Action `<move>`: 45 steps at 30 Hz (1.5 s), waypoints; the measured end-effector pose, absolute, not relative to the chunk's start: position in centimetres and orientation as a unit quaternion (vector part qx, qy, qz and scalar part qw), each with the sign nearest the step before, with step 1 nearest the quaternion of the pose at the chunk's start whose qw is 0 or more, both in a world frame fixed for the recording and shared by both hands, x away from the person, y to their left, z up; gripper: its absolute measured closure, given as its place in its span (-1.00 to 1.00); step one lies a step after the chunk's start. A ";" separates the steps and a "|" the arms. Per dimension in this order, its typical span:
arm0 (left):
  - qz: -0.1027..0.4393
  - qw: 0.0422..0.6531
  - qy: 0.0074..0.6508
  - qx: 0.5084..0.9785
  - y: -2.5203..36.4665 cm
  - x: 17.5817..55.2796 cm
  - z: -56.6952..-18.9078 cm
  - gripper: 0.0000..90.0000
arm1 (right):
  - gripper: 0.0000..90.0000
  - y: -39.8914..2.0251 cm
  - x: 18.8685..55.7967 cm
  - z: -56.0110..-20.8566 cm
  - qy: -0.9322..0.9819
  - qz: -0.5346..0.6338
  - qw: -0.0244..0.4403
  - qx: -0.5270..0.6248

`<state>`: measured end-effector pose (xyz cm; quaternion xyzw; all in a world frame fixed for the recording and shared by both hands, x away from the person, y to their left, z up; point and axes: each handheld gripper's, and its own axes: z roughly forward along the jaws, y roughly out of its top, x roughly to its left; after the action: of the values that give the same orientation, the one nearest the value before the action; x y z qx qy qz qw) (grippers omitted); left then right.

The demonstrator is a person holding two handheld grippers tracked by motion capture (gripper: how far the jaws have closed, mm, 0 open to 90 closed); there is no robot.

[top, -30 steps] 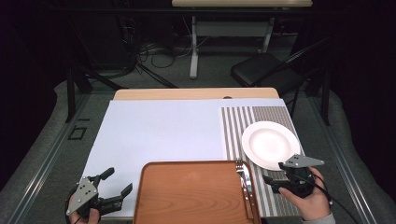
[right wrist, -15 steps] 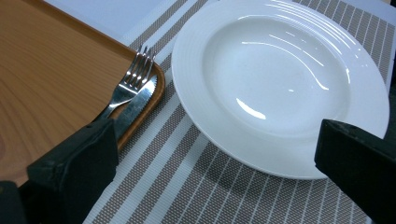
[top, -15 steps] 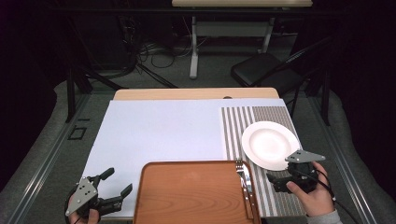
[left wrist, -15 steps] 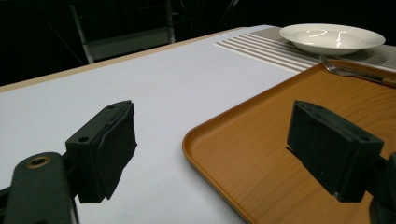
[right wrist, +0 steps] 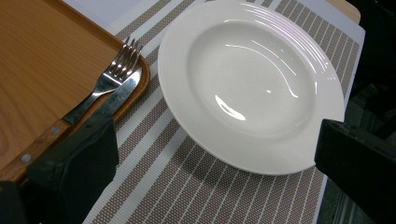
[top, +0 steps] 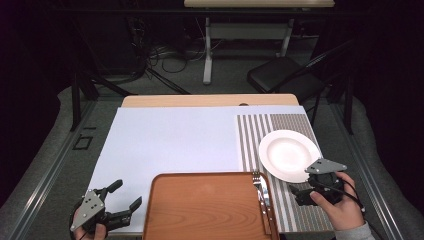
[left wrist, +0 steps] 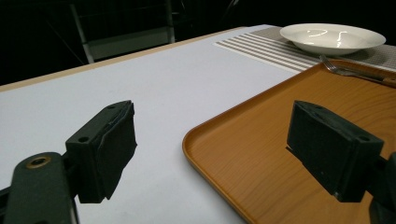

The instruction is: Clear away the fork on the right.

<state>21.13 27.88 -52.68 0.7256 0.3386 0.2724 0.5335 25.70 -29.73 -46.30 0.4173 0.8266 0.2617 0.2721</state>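
A white deep plate [top: 289,155] rests on a striped placemat [top: 280,125] at the right. Just near of it, my right gripper [top: 298,195] points left over the mat. Its jaws are open, having just widened, and grip nothing. In the right gripper view the plate [right wrist: 252,79] lies ahead of the right gripper [right wrist: 215,158]. A fork [right wrist: 112,79] and a wooden-handled knife [right wrist: 116,98] lie along the right rim of the wooden tray [top: 205,205]. My left gripper [top: 126,194] is open beside the tray's left corner [left wrist: 224,140], holding nothing.
A large white sheet [top: 170,140] covers the table between the grippers and the far edge. Beyond the table are a dark chair [top: 285,75], a desk leg and floor cables. Metal rails run along both sides of the table.
The right hand has shifted only slightly beside the plate. The left gripper, plate, tray and cutlery stand as before.
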 end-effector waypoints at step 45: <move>0.270 0.533 0.341 0.726 27.8 21.2 -52.7 -0.65 | -1.00 -31.7 30.0 -50.0 0.898 0.143 0.309 0.280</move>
<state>21.22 27.81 -52.72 0.7260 0.3411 0.2700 0.5325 30.05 -31.66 -49.97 0.2797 0.8978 0.1433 0.3087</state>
